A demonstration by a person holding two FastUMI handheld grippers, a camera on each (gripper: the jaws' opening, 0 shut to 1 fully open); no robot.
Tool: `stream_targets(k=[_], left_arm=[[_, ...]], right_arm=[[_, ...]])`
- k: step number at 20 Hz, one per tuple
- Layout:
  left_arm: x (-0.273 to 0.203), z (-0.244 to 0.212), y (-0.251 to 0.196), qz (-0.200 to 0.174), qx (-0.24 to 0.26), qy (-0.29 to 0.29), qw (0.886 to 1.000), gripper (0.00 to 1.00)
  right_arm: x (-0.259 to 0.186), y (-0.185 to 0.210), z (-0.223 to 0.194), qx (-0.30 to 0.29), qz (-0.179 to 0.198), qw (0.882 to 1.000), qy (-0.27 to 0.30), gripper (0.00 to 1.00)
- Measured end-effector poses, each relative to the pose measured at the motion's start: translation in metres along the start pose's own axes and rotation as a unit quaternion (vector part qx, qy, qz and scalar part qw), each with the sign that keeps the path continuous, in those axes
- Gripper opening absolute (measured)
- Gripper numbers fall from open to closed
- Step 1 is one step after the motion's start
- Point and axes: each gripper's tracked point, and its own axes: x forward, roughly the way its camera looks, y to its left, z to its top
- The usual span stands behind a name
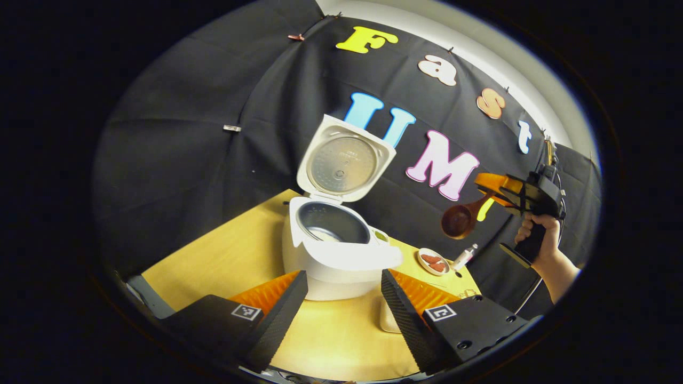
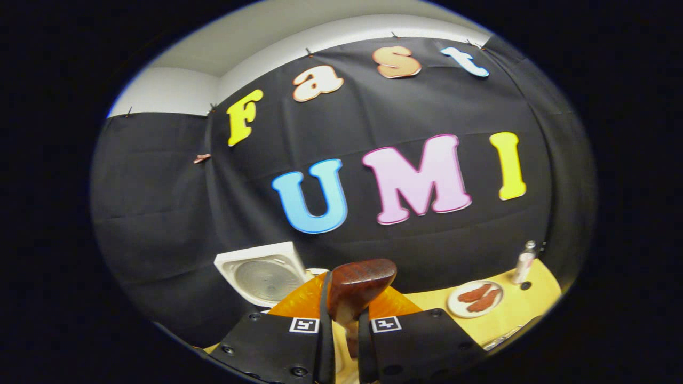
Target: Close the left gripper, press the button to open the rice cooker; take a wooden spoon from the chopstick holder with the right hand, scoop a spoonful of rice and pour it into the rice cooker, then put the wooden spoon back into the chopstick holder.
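Right gripper view puts the wooden spoon (image 2: 358, 288) clenched in your right claw (image 2: 341, 325), held aloft, well right of the rice cooker (image 1: 333, 242), whose lid (image 1: 346, 160) stands raised. Your left claw (image 1: 344, 298) hangs released before the cooker, above the worktop (image 1: 213, 266). A loose handle grip could let the spoon twist, spilling rice.

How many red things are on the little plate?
2. Both lie side by side on the small white plate at the table's right end: one red piece nearer the wall, the other just beside it. More may be hidden.
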Motion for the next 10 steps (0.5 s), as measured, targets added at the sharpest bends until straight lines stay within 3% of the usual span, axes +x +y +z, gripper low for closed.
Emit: stream_targets(k=[4,10], left_arm=[[0.007,-0.012,-0.033,-0.006,-0.013,0.01,1.0,0.96],[0.016,-0.033,-0.082,-0.008,0.038,0.034,0.999,0.96]], right_arm=[[-0.039,-0.085,0.021,0.015,-0.067,0.998,0.001,0.21],[-0.081,-0.199,0.005,0.054,-0.139,0.989,0.019,0.21]])
